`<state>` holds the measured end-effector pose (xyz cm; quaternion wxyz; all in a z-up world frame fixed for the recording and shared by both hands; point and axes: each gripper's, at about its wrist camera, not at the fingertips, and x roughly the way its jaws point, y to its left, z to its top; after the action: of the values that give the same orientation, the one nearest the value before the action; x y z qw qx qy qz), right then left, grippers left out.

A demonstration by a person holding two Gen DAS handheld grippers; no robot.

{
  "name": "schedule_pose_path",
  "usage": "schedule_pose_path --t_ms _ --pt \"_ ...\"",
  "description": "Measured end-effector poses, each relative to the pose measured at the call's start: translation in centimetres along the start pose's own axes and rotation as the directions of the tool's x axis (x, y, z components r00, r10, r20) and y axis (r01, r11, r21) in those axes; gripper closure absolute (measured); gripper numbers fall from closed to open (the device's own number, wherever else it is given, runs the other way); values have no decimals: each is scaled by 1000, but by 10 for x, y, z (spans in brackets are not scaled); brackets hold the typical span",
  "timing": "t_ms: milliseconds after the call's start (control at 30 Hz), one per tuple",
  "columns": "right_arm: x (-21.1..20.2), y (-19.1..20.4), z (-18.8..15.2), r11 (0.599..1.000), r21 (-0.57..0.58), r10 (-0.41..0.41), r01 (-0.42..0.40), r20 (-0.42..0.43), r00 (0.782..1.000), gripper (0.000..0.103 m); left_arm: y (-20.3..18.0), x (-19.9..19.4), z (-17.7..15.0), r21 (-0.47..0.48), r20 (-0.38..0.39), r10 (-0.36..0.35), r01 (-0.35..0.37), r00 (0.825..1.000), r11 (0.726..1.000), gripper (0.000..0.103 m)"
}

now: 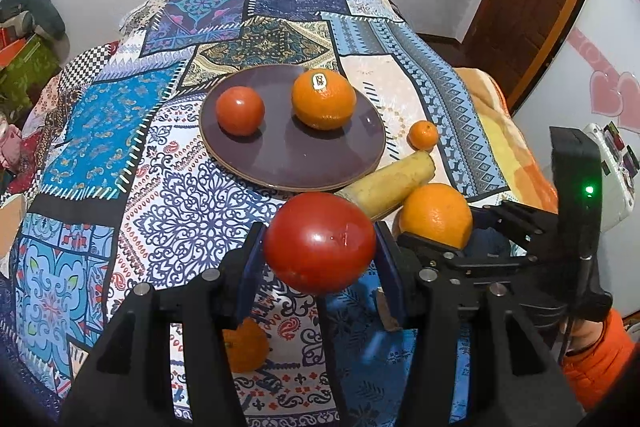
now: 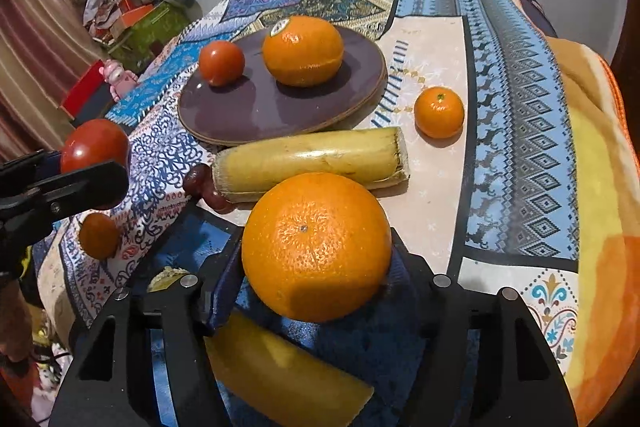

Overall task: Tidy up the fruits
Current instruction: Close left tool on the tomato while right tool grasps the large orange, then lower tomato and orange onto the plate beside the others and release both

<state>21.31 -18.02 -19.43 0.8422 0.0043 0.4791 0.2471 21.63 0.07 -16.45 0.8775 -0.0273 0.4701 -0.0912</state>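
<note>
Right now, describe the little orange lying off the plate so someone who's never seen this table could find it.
Find the dark purple plate on the patchwork tablecloth. Beside its rim, past the cut end of the yellow banana piece, a small mandarin sits alone on the cream patch. It is far smaller than the stickered orange on the plate, and nothing touches it.

Left black two-finger gripper (image 1: 319, 247) had angular matte-black plastic linkage arms, round silver pivot pins and blue pads (image 1: 385, 259) on the finger insides. Right black two-finger gripper (image 2: 316, 251) was built the same way: black arms, silver pins, blue padding. Its body carried a small green indicator light (image 1: 589, 190) on the black housing. Puffy orange jacket sleeve (image 1: 600, 359) covered the person's arm.
</note>
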Motion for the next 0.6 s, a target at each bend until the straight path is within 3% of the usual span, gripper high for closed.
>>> schedule_pose_path --t_ms 333,600 --pt "-44 12 26 999 -38 30 -26 125 992 41 10 -17 12 -8 48 20 -19 999 1000 51" --pt "-38 28 52 997 -70 25 -14 158 987 41 25 -23 34 -22 81 39 -38 996 999 51"
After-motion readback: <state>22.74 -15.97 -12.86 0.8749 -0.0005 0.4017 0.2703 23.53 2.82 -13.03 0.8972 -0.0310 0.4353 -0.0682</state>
